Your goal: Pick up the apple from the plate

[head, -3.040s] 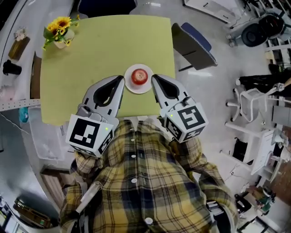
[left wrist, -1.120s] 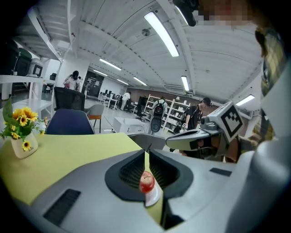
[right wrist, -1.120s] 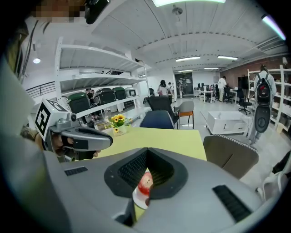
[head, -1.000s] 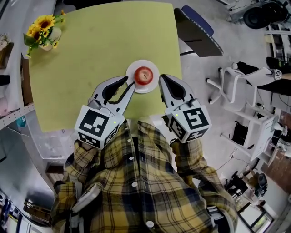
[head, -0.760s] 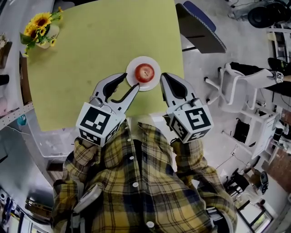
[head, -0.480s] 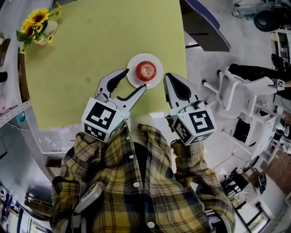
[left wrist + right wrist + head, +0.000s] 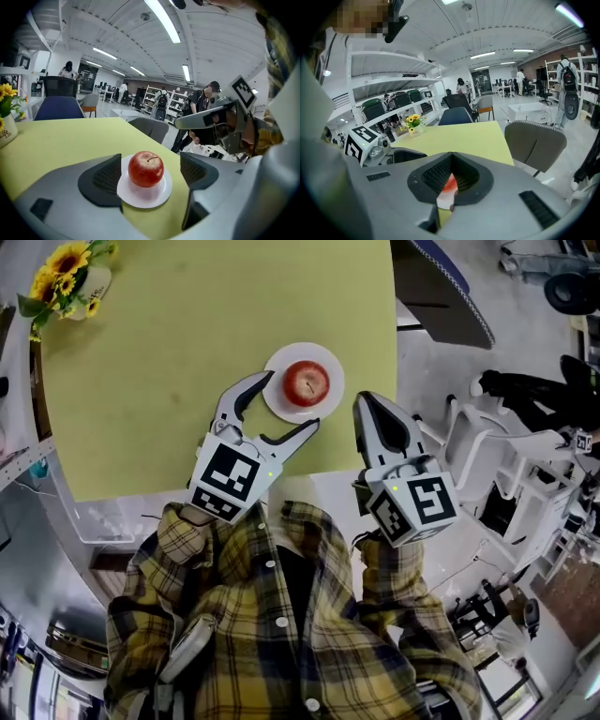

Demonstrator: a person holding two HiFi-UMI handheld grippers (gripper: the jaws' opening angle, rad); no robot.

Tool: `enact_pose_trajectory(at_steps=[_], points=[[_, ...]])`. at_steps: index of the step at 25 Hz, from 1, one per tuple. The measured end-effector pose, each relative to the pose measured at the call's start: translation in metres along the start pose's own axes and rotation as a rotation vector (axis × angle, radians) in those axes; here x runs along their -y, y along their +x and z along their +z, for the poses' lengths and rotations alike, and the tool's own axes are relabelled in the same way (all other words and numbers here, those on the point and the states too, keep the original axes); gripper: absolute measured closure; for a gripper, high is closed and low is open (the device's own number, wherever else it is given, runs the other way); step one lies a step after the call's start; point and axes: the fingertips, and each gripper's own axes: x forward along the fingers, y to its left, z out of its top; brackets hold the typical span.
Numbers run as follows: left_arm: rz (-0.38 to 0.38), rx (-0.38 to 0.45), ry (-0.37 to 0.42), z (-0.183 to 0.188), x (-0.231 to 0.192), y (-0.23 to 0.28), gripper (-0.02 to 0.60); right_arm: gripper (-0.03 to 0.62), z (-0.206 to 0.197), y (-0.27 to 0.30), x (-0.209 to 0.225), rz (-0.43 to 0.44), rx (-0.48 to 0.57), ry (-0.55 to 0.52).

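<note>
Yellow-green tabletop [image 7: 187,352] across the head view, sunflowers [image 7: 61,277] at its far left corner, a white plate [image 7: 277,407] near its right edge with a red apple [image 7: 307,382] on it. Left gripper [image 7: 291,400] with jaws opening, straddling the plate's near-left rim, clear of the apple; right gripper [image 7: 364,401] just right of the plate, jaws together. Plaid shirt [image 7: 281,634] below. From the left gripper view: apple upright at the plate's centre, ahead between the two spread jaws, touched by neither; right gripper in the air at right. From the right gripper view: jaws closed on nothing, a sliver of red apple and white plate showing through the slit between them; left gripper at left.
</note>
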Motion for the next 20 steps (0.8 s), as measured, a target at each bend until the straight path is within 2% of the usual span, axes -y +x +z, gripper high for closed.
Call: enact_pose_trajectory(at_steps=[9,20], points=[[0.039,-0.026,0.001,-0.028,-0.007,0.027,0.133,0.597,-0.016,0.008,0.011,0.01,-0.015,0.028],[0.091,-0.039,0.06,-0.046,-0.009,0.051,0.133,0.597,-0.032,0.016,0.018,0.035,-0.038,0.049]])
